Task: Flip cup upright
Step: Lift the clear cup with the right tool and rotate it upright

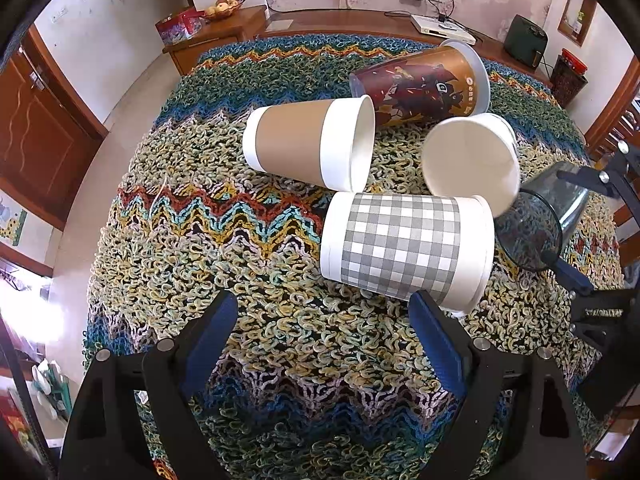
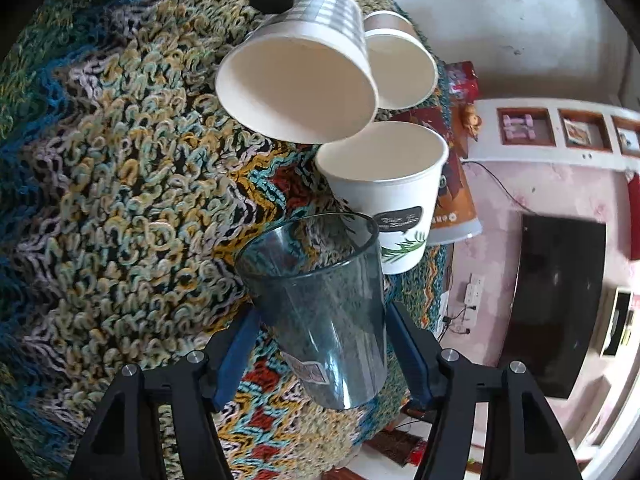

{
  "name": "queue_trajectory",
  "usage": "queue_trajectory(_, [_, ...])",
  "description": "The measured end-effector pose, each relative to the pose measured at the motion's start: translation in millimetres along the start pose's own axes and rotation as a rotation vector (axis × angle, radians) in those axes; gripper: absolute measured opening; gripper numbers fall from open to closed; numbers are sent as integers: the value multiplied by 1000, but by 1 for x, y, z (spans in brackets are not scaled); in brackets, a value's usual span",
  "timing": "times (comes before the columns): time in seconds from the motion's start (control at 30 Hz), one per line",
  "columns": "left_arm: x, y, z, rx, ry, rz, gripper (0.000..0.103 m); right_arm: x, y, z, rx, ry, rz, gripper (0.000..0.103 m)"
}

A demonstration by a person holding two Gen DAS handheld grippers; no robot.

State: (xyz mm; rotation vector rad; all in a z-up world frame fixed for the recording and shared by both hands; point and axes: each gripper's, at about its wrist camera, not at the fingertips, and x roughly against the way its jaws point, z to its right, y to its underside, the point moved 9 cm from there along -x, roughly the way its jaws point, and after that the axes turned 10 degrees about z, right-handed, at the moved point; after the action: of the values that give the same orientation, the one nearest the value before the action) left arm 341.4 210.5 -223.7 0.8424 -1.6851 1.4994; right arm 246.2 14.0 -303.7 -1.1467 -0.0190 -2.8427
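Observation:
A clear blue-grey plastic cup (image 2: 320,312) is held between the blue pads of my right gripper (image 2: 322,344), tilted and lifted off the cloth; it also shows at the right of the left wrist view (image 1: 540,220), with the right gripper (image 1: 592,236) around it. My left gripper (image 1: 324,332) is open and empty, just in front of a grey checked paper cup (image 1: 404,244) lying on its side. A brown-sleeved cup (image 1: 308,144), a white paper cup (image 1: 472,156) and a tall red-gold printed cup (image 1: 424,84) also lie on their sides.
The table wears a thick knitted zigzag cloth (image 1: 240,240). A wooden sideboard (image 1: 360,20) with a white box, cables and a fruit bowl stands behind. In the right wrist view the table edge runs near the cups, with a TV (image 2: 560,304) beyond.

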Motion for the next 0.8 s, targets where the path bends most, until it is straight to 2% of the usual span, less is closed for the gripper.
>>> queue_trajectory(0.23, [-1, 1, -1, 6, 12, -5, 89, -24, -16, 8, 87, -1, -1, 72])
queue_trajectory(0.43, [-4, 3, -9, 24, 13, -13, 89, -41, -25, 37, 27, -76, 0, 70])
queue_trajectory(0.57, [-2, 4, -13, 29, 15, -7, 89, -31, -36, 49, -111, -256, -18, 69])
queue_trajectory(0.8, [8, 4, -21, 50, 34, 9, 89, -11, -58, 61, -390, -453, -87, 69])
